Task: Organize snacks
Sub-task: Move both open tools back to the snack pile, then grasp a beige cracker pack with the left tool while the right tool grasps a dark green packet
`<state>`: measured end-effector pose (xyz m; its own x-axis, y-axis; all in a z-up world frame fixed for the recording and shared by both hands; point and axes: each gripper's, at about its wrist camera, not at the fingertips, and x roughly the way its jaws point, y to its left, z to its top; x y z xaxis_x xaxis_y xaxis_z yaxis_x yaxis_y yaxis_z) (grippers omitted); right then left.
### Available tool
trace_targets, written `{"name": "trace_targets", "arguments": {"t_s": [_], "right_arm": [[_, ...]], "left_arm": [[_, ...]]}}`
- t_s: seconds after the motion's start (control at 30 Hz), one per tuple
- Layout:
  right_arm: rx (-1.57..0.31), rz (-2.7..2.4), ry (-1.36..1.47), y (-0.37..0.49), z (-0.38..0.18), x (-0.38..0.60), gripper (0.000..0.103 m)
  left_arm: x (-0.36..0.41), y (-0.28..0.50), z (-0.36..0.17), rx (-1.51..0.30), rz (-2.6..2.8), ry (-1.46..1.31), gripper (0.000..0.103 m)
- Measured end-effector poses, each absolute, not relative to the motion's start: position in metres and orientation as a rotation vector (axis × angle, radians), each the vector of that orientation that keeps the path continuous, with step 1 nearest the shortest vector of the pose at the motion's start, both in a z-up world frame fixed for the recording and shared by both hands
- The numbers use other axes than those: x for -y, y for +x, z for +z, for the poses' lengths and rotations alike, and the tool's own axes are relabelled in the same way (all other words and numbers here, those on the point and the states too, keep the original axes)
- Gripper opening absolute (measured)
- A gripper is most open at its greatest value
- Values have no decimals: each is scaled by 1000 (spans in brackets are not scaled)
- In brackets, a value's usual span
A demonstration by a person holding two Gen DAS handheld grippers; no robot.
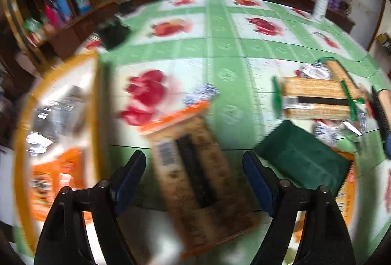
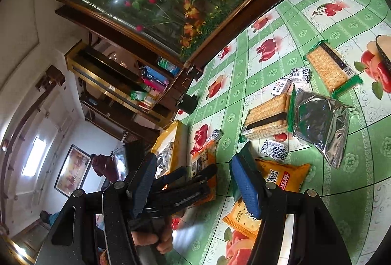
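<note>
My left gripper (image 1: 194,178) is open, its blue pads either side of an orange-edged cracker pack (image 1: 195,167) lying on the green fruit-print tablecloth; the view is blurred, so contact is unclear. The same pack shows in the right wrist view (image 2: 202,162) under the left gripper. The yellow-rimmed box (image 1: 24,118) with snacks inside is at the left; it also shows in the right wrist view (image 2: 179,142). My right gripper (image 2: 195,182) is open and empty, held above the table over orange snack bags (image 2: 286,179). Green-edged cracker packs (image 2: 268,115) and a silver bag (image 2: 322,123) lie beyond.
A dark green pack (image 1: 303,160) lies right of the left gripper. Small white sachets (image 2: 273,150) are scattered about. A black object (image 2: 188,101) and a white bottle (image 1: 320,1) stand near the table's far edge, by a wooden cabinet (image 2: 146,40).
</note>
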<state>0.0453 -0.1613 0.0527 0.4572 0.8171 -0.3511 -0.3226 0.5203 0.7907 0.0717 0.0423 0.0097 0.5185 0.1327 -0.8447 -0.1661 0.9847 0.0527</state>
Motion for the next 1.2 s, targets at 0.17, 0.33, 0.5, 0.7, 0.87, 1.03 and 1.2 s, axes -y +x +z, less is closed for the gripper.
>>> {"name": "trace_targets", "arguments": {"t_s": [0.17, 0.33, 0.5, 0.7, 0.87, 1.03, 1.2], "right_arm": [[-812, 768, 707, 46, 53, 161, 69], [-828, 721, 670, 49, 50, 159, 69], [-848, 689, 611, 52, 47, 151, 69], [-857, 604, 473, 52, 44, 137, 69], [-850, 522, 327, 53, 42, 124, 68], [-868, 492, -35, 54, 39, 68, 67], [-930, 488, -303, 69, 21, 41, 68]], "left_arm": [[-20, 67, 8, -969, 65, 9, 54], [-20, 59, 5, -923, 79, 33, 71], [-31, 54, 6, -892, 21, -24, 53], [-43, 46, 26, -805, -41, -96, 53], [-62, 32, 59, -649, 2, -143, 53], [-78, 28, 68, -609, 41, -182, 53], [-81, 32, 65, -625, 40, -189, 53]]}}
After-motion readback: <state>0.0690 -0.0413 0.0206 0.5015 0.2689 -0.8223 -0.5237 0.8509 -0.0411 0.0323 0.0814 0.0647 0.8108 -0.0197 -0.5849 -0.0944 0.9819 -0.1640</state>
